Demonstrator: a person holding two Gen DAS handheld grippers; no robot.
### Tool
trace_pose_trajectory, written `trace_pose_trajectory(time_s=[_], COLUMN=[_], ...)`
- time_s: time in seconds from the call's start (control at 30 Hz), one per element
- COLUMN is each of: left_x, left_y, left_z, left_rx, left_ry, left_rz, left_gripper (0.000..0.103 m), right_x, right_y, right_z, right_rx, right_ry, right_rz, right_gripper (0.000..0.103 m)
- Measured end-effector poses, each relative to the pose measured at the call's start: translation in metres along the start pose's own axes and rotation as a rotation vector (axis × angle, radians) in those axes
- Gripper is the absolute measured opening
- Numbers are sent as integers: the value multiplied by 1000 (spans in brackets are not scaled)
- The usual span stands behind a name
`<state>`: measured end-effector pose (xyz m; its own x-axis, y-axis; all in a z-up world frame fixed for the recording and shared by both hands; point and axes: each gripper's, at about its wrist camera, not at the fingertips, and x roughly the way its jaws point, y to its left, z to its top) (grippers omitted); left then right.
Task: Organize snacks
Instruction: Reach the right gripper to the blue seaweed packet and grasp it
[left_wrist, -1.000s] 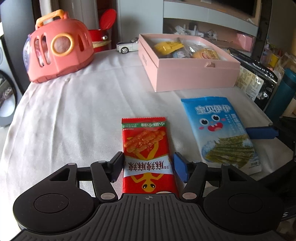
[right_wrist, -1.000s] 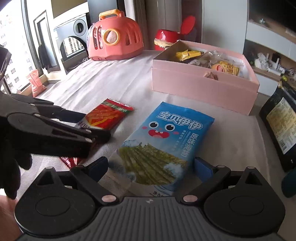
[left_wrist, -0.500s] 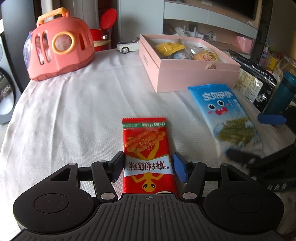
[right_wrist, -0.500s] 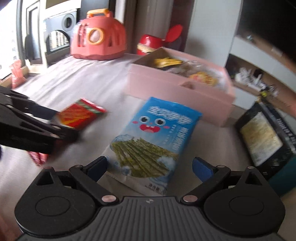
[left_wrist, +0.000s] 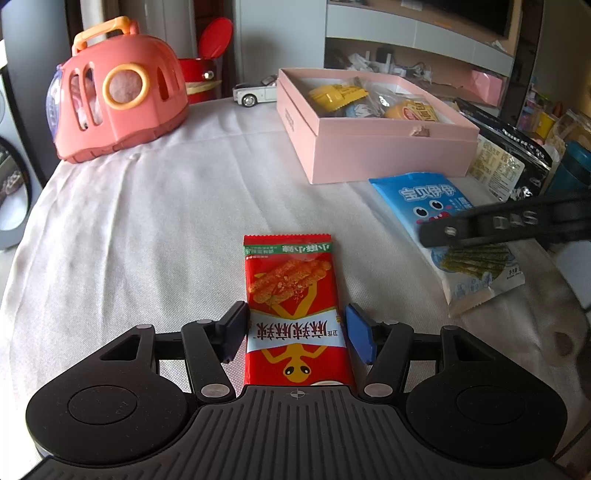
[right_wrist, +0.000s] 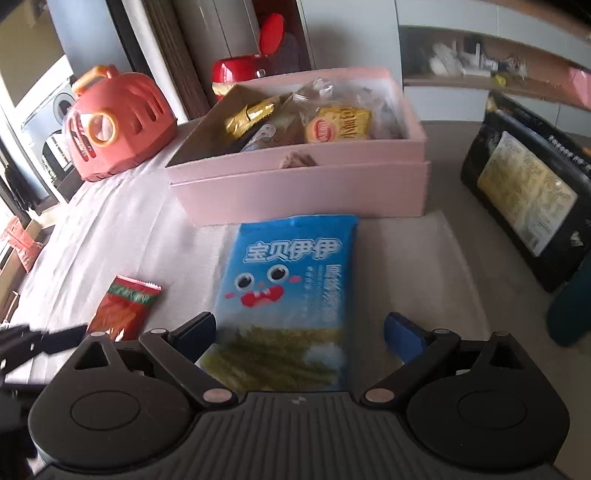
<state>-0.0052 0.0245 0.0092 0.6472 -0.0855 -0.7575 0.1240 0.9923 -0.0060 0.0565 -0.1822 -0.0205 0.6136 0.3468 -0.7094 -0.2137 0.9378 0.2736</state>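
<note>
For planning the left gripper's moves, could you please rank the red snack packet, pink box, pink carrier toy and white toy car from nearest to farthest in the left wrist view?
1. Red snack packet, between the left gripper fingers.
2. Pink box, ahead right.
3. Pink carrier toy, ahead left; too close to call against the box.
4. White toy car, far centre.

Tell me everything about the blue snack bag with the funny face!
The blue seaweed snack bag is shiny plastic with white Chinese letters, googly eyes, a red toothy mouth and green seaweed sticks pictured below. It looks sealed and points toward the pink box. The right gripper straddles its lower end, jaws wide; whether it lies flat or is lifted is unclear.
</note>
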Motion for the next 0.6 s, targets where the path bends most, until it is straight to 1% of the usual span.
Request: trace_pose_trajectory(time_s=[0.1, 0.27, 0.37, 0.47, 0.57, 0.6], left_x=[-1, -7, -9, -9, -8, -8], left_y=[-1, 5, 7, 5, 12, 15], left_z=[-2, -8, -10, -9, -9, -9], left_rx=[9, 35, 53, 53, 19, 2], left_ry=[-7, -6, -11, -12, -25, -34], left_rz=[-5, -43, -56, -52, -70, -78], left_gripper=[63, 63, 63, 64, 62, 60], right_x=[10, 25, 23, 20, 13, 10], right_y=[16, 38, 34, 30, 28, 26], right_z=[5, 3, 0, -4, -7, -9], right_rx=[-59, -197, -201, -205, -218, -224], right_ry=[1, -15, -37, -52, -61, -62], right_rz=[2, -79, -67, -67, -57, -54], right_gripper=[100, 100, 99, 95, 87, 86])
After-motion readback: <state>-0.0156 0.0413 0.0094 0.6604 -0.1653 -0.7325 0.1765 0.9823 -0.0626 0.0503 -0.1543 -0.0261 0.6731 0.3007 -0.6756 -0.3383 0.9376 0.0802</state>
